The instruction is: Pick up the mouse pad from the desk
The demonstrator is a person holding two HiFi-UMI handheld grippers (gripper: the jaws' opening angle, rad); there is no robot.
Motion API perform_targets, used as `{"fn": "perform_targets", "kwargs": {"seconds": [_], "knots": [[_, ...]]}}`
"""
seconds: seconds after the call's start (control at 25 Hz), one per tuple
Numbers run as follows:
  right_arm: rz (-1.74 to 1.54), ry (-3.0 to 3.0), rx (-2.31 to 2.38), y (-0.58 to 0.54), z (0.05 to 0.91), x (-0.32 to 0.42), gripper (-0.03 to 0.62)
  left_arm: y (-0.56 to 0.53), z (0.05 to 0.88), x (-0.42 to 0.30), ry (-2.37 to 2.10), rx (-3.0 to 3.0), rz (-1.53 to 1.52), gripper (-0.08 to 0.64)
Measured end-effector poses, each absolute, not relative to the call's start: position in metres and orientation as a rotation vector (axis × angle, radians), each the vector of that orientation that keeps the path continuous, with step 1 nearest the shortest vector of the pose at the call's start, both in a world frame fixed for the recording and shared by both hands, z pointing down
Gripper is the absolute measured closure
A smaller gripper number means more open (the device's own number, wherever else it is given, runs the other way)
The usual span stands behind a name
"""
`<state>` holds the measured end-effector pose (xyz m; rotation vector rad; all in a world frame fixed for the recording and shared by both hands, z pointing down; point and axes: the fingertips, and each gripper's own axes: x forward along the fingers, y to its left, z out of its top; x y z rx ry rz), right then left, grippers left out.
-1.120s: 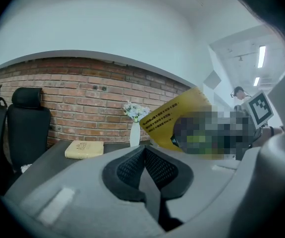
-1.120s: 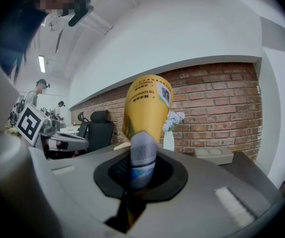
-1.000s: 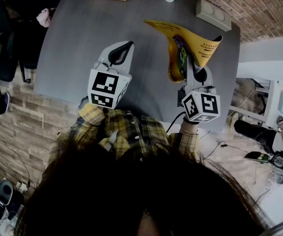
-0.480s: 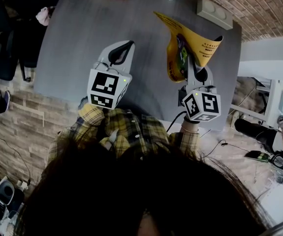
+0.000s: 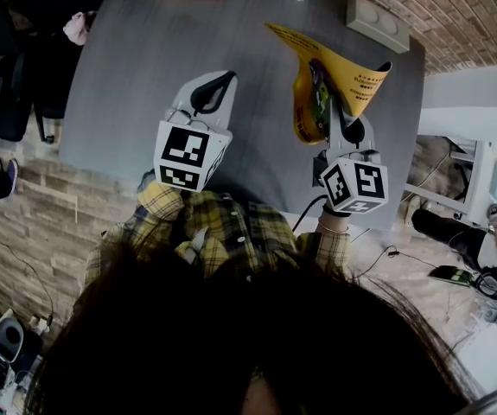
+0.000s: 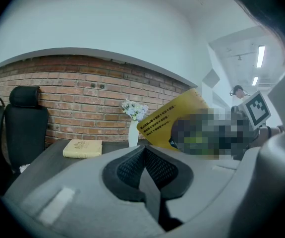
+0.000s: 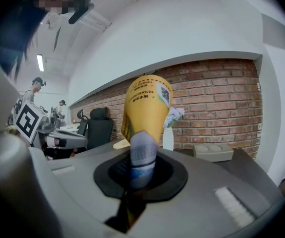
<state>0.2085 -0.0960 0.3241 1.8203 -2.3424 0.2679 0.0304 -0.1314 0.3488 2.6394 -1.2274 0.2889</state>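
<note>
left gripper [image 6: 144, 168] closed, nothing in it. right gripper [image 7: 141, 172] clamped on mouse pad [image 7: 144, 108] edge, visible only in its own view. head view: pad yellow, curled, just ahead, apparently off the desk [image 5: 144, 76].

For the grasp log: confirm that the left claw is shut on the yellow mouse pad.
Not quite: it is the right claw that is shut on the yellow mouse pad, as the right gripper view shows. The left claw is shut on nothing.
</note>
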Motion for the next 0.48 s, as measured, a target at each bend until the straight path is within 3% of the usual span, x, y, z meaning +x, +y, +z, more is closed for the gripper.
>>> {"fn": "perform_targets", "kwargs": {"seconds": [0.48], "knots": [[0.292,-2.349,1.821,-0.0974,0.3276,0.2099,0.569,-0.1314,0.3504,0.0322,-1.237,2.638,0.285,0.557]]}}
